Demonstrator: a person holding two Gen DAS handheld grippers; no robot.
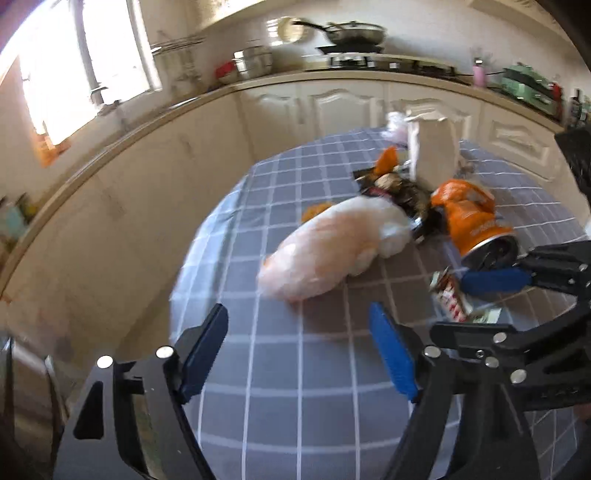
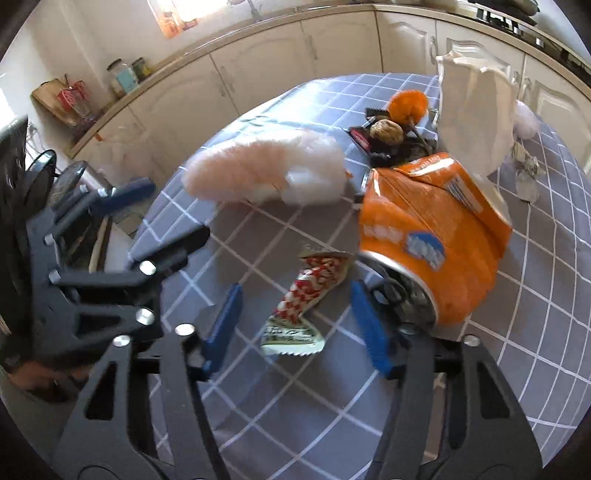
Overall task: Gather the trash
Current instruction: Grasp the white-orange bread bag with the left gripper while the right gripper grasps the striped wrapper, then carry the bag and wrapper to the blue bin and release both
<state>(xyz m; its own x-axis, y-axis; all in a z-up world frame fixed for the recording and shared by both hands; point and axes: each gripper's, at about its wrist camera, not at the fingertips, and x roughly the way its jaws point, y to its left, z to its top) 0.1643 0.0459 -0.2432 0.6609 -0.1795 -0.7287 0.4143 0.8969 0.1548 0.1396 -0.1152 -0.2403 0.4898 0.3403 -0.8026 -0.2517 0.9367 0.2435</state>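
Trash lies on a grey checked tablecloth (image 1: 280,376). A translucent plastic bag (image 1: 332,247) lies in the middle, also in the right wrist view (image 2: 266,173). A crushed orange can (image 2: 432,236) lies to the right, also in the left wrist view (image 1: 472,221). A red-and-white wrapper (image 2: 306,295) lies between the fingers of my open right gripper (image 2: 295,317), which hovers over it. My left gripper (image 1: 299,350) is open and empty, short of the bag. An orange peel (image 2: 408,105), a walnut (image 2: 386,134) and dark wrappers lie behind.
A white paper bag (image 2: 476,110) stands at the table's far side. Cream kitchen cabinets (image 1: 332,107) and a counter with a pan (image 1: 354,33) curve behind the table. The right gripper shows at the right edge of the left wrist view (image 1: 491,278).
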